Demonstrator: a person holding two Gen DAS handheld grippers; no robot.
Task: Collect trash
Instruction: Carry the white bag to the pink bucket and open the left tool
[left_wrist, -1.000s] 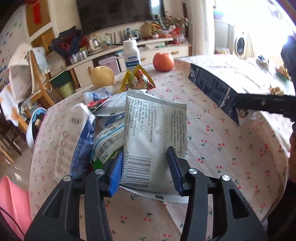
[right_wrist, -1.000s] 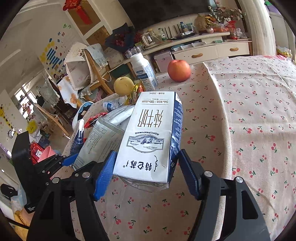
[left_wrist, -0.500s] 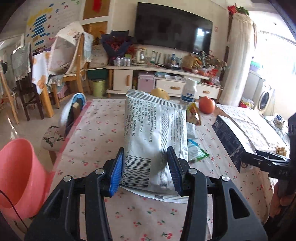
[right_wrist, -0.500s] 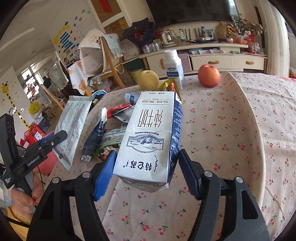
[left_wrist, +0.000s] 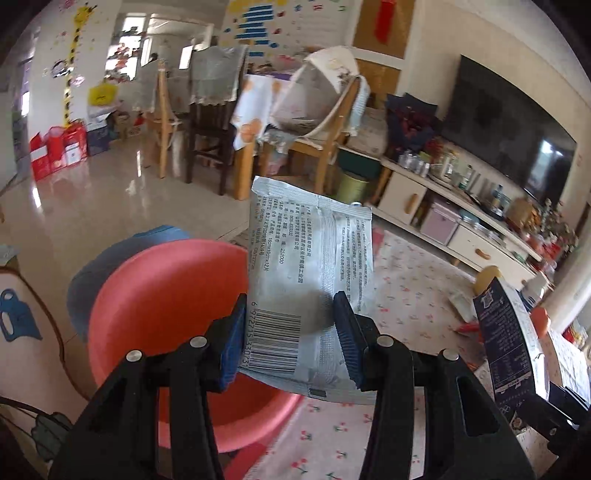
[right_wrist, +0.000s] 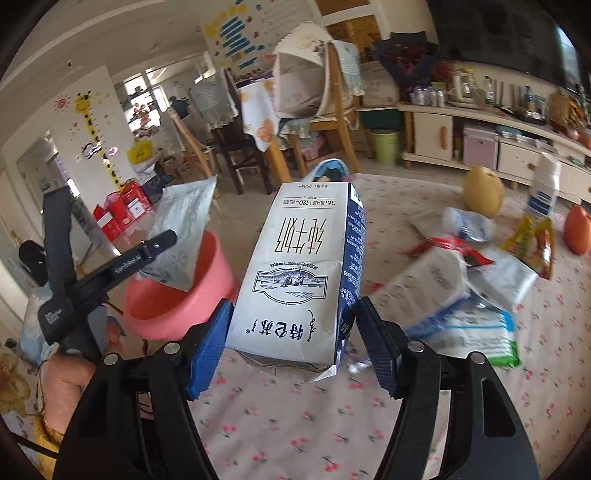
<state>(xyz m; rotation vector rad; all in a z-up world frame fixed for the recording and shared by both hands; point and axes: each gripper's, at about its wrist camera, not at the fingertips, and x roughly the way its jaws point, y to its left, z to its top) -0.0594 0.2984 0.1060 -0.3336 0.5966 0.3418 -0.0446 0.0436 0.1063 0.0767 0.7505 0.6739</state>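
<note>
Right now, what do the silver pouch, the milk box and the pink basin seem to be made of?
Silver pouch: likely metallised plastic film, dull sheen, creased. Milk box: coated paperboard, printed, folded bottom seam crumpled. Pink basin: probably moulded plastic, smooth, evenly coloured rim.

The silver pouch in the left gripper looks like crinkled foil-plastic with a dull sheen, printed in black. The milk carton in the right gripper is smooth coated paperboard, creased at its near end. The pink basin is smooth matt plastic. The tablecloth is soft matt cloth with a cherry print. Gripper arms are matt black plastic with ribbed blue pads and bright metal screws. The far floor is glossy tile
</note>
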